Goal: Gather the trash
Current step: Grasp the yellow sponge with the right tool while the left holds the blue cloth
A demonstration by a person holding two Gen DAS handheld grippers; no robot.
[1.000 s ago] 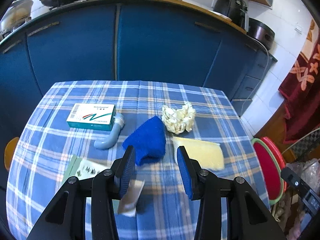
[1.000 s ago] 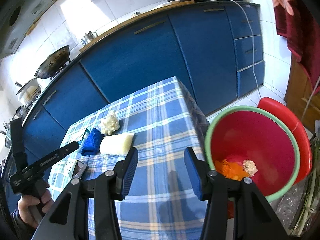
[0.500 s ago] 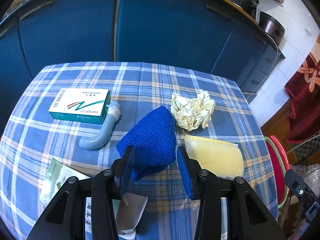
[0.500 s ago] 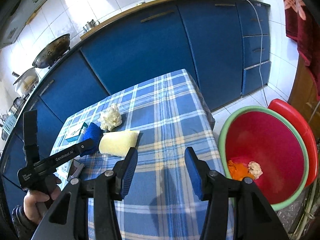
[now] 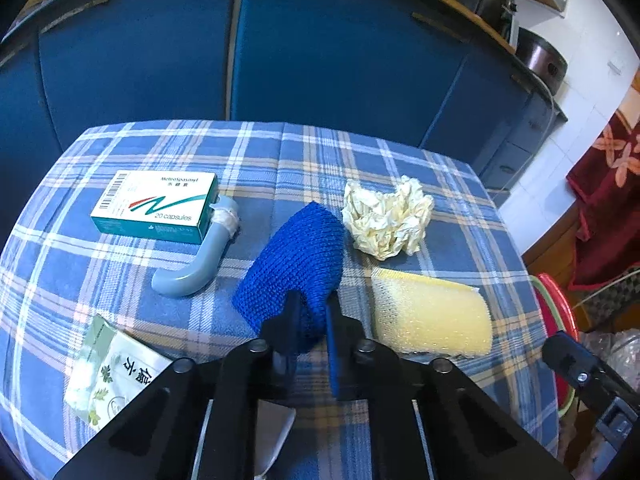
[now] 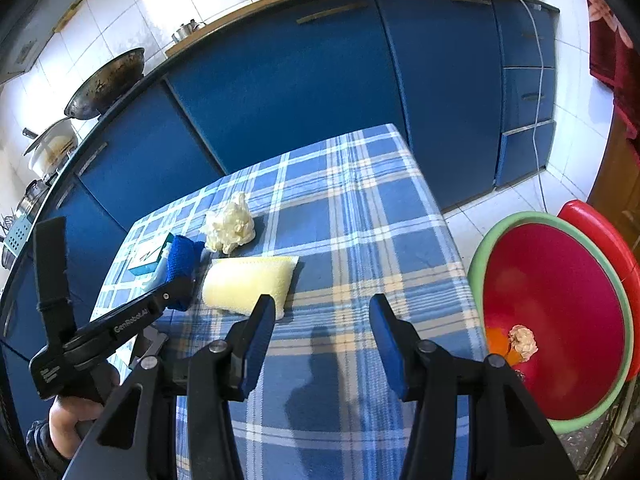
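The left gripper [image 5: 310, 320] is pinching the near end of the blue knitted cloth [image 5: 296, 256], which is lying on the checked tablecloth [image 5: 360, 152] between the grey pipe elbow [image 5: 200, 260] and the yellow sponge [image 5: 430, 316] (crumpled paper [image 5: 386, 222] just behind). The right gripper [image 6: 322, 340] is hovering wide apart and holding nothing, beside the red basin [image 6: 560, 320] on the floor.

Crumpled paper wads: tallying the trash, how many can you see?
2: one crumpled paper wad on the table beyond the blue cloth, one inside the red basin. More may be hidden.
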